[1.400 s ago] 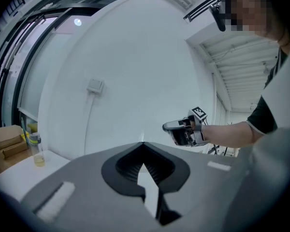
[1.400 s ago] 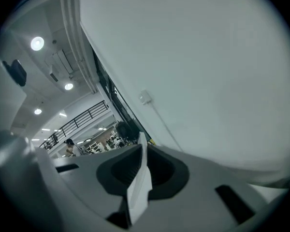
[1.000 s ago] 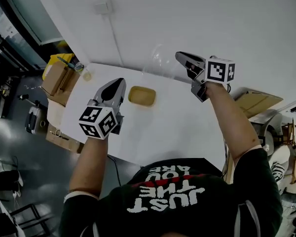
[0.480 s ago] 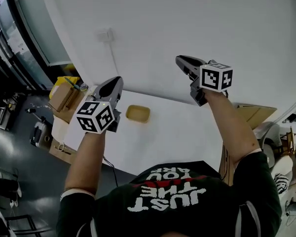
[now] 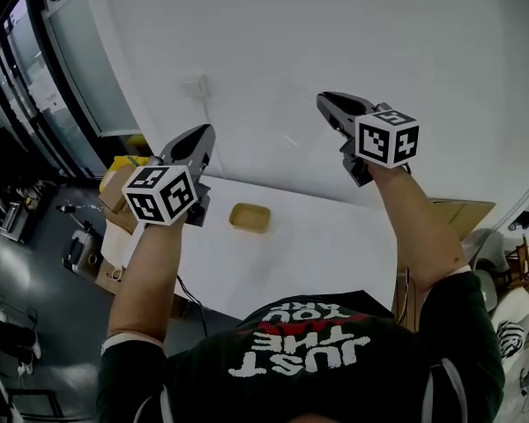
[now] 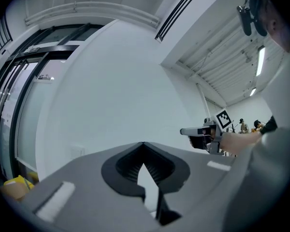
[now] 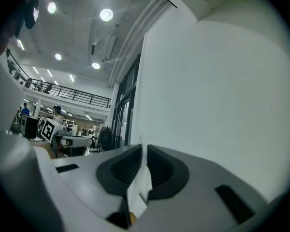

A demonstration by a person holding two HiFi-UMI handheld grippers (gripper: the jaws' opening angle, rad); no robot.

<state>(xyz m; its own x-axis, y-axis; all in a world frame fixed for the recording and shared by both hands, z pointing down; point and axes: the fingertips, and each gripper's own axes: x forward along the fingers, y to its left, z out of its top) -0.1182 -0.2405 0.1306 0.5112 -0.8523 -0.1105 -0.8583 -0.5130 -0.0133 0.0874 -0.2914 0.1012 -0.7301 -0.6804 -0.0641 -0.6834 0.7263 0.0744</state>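
Both grippers are held up in the air in front of a white wall, high above a white table (image 5: 326,245). My left gripper (image 5: 204,133) is shut with nothing between its jaws; in its own view the jaws (image 6: 143,145) meet against the bare wall. My right gripper (image 5: 326,101) is also shut and empty, its tips (image 7: 141,149) closed against the wall. Each gripper sees the other to its side: the right gripper (image 6: 203,132) and the left gripper (image 7: 63,140). A small yellow tray (image 5: 249,218) lies on the table below, between the two arms.
Cardboard boxes (image 5: 115,188) stand at the table's left end and a flat cardboard piece (image 5: 463,208) at its right. A wall socket (image 5: 192,85) with a cable sits on the wall. Dark-framed glass panels (image 5: 35,69) run along the left.
Both grippers have risen and tilted upward. The table, bottle and boxes have dropped out of the left gripper view; wall and ceiling now fill both gripper views. Jaws stay as they were.
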